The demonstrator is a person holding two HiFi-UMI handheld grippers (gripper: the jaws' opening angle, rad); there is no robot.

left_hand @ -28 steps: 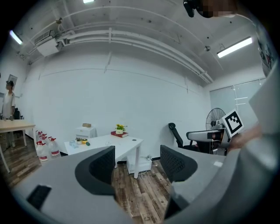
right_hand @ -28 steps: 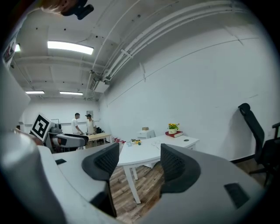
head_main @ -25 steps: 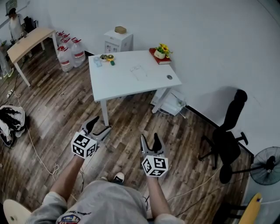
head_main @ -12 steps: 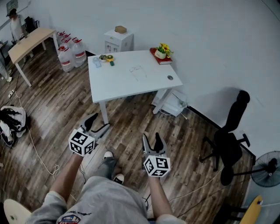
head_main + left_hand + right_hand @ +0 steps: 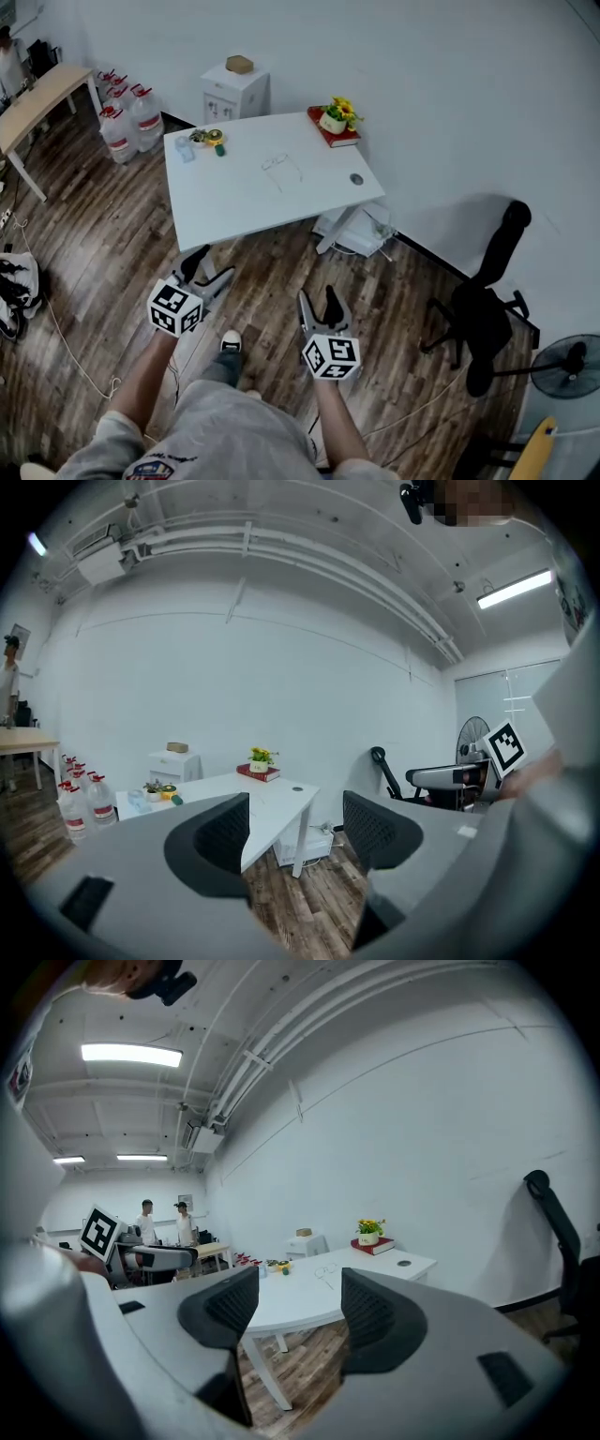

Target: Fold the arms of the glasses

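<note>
Glasses [image 5: 277,165] lying on the white bench [image 5: 234,202], both grippers well apart from it.
Left gripper [image 5: 208,268] fingers released and empty, right gripper [image 5: 319,302] fingers wide but closing on nothing.

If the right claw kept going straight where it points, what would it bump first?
Probably the white table, near its front edge, though depth is unclear. The right claw, closing now, holds nothing.
</note>
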